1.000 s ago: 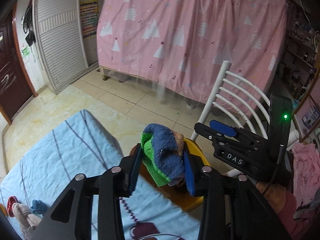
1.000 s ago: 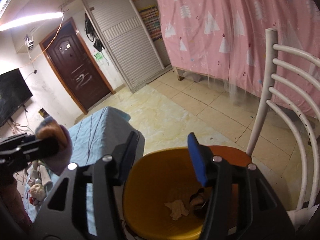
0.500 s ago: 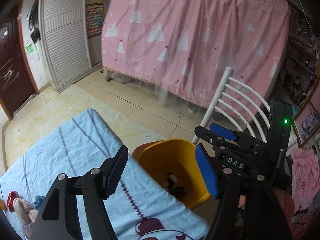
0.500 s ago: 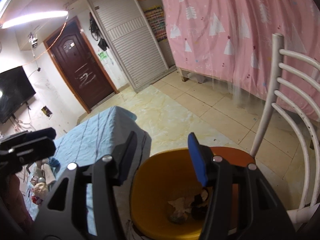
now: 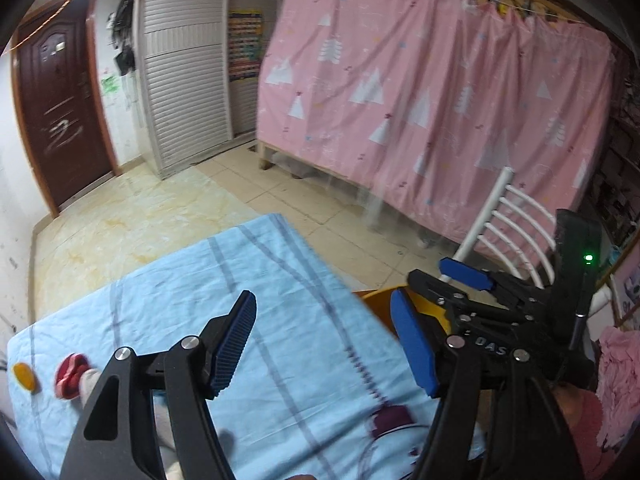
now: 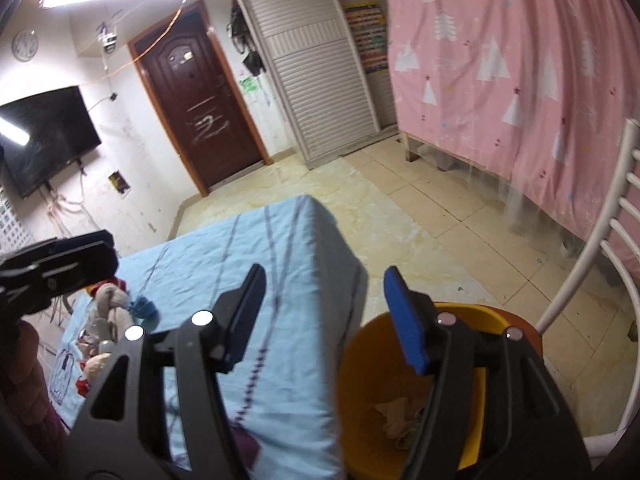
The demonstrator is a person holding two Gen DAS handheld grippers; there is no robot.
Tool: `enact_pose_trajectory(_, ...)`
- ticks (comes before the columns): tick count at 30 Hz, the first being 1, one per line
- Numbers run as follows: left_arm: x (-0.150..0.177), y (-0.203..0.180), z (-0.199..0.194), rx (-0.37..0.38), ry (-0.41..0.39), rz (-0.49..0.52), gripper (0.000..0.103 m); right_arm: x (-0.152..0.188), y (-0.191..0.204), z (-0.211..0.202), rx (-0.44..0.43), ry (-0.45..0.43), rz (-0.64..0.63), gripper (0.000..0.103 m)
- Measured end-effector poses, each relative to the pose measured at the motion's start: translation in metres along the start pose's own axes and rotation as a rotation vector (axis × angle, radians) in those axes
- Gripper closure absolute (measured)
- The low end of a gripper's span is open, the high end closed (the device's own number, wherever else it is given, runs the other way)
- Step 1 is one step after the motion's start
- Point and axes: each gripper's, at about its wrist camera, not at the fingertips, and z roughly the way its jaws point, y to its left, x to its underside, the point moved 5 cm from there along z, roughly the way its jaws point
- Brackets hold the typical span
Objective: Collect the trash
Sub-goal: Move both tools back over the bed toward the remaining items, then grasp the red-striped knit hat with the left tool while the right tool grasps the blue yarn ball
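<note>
You let go of the blue-and-green cloth: a second ago your left gripper [image 5: 324, 344] clamped it above the yellow bin [image 6: 404, 396], and its jaws then opened and emptied. You swung that gripper off the bin toward 9 o'clock, over the blue tablecloth [image 5: 240, 280], so the bin slid to 3 o'clock in its view. Your right gripper [image 6: 324, 316] also drifted toward 9 o'clock, its jaws just opened wider with nothing between them, and the bin sat at 4 o'clock.
</note>
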Motion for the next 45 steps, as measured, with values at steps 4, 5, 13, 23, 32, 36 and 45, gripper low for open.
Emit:
enact_pose_trajectory(4,0.006,0.031,-0.010,-0.036,-0.004,-0.035,0.041,0.000,0.024,0.009,-0.024,0.019,-0.030,0.043)
enact_pose_trajectory(5,0.007,0.040,-0.012,-0.044,-0.006,-0.047,0.041,0.000,0.031,0.013,-0.031,0.026,-0.039,0.043)
enact_pose_trajectory(13,0.022,0.122,-0.031,-0.131,-0.018,-0.165,0.041,0.005,0.092,0.041,-0.088,0.080,-0.126,0.041)
enact_pose_trajectory(23,0.057,0.210,-0.032,-0.230,0.017,-0.294,0.040,0.020,0.154,0.075,-0.141,0.162,-0.228,0.036)
enact_pose_trajectory(32,0.083,0.262,-0.023,-0.222,0.059,-0.404,0.040,0.034,0.193,0.098,-0.170,0.226,-0.295,0.035)
enact_pose_trajectory(36,0.094,0.278,-0.012,-0.198,0.090,-0.456,0.040,0.040,0.207,0.107,-0.179,0.249,-0.316,0.035)
enact_pose_trajectory(45,0.109,0.287,0.016,-0.110,0.141,-0.513,0.040,0.055,0.216,0.130,-0.184,0.326,-0.336,0.036)
